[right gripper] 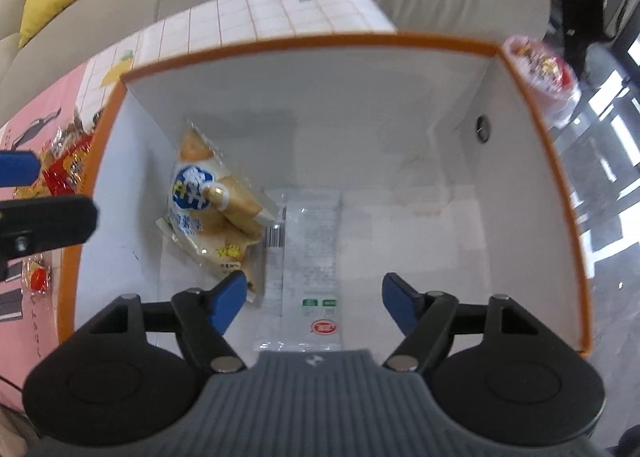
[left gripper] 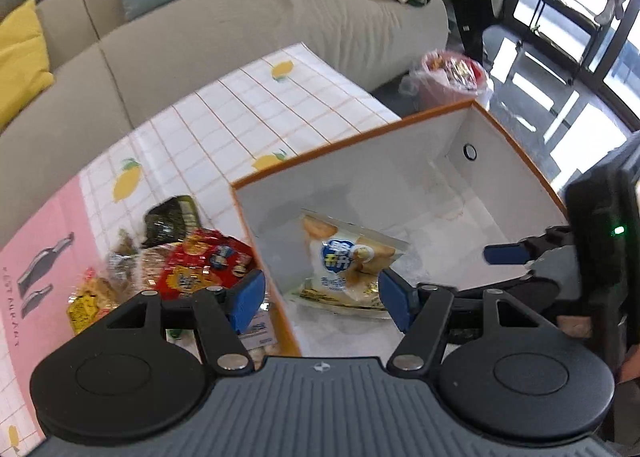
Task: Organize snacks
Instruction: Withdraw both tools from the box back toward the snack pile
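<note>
An orange-rimmed white box (left gripper: 516,145) (right gripper: 304,42) stands on the table. Inside it lie a yellow chip bag (left gripper: 348,261) (right gripper: 212,201) and a white snack packet (right gripper: 310,257). My left gripper (left gripper: 322,301) is open and empty above the box's near left wall. My right gripper (right gripper: 314,299) is open and empty, held over the box above the white packet; it shows at the right of the left wrist view (left gripper: 508,255). A pile of loose snacks with a red bag (left gripper: 204,265) (right gripper: 68,169) lies left of the box.
The table has a lemon-print checked cloth (left gripper: 240,113) and a pink mat (left gripper: 44,257). A beige sofa (left gripper: 240,21) with a yellow cushion (left gripper: 20,57) runs behind. A bin lined with a bag (left gripper: 452,77) stands on the floor beyond the box.
</note>
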`<state>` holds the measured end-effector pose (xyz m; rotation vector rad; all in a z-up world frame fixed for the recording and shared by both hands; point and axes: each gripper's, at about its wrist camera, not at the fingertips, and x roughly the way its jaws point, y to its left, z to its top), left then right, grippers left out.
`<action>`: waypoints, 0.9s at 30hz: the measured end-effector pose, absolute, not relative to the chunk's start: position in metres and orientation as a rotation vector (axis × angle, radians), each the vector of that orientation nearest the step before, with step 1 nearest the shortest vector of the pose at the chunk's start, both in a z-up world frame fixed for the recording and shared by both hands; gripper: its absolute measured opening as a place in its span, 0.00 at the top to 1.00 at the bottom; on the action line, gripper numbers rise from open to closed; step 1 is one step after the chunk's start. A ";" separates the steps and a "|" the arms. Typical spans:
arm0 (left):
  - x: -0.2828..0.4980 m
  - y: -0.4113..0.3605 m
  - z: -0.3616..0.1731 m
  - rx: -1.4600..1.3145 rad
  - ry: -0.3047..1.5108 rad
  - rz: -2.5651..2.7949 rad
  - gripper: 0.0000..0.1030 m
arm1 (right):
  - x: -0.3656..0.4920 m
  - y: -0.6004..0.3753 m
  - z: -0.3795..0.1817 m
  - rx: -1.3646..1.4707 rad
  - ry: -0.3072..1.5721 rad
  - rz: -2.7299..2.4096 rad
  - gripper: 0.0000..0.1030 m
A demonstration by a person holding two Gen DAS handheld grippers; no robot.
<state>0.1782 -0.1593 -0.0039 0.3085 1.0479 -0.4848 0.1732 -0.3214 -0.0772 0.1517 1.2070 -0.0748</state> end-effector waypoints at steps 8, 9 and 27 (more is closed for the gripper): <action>0.157 -0.110 0.019 0.238 0.978 -0.422 0.26 | 0.135 -0.296 -0.025 0.195 1.015 -0.067 0.24; 0.154 -0.102 0.021 0.227 0.974 -0.411 0.26 | 0.130 -0.290 -0.019 0.206 0.991 -0.060 0.24; 0.102 0.035 -0.007 0.022 0.983 -0.261 0.26 | 0.070 -0.160 0.005 0.127 0.727 0.069 0.24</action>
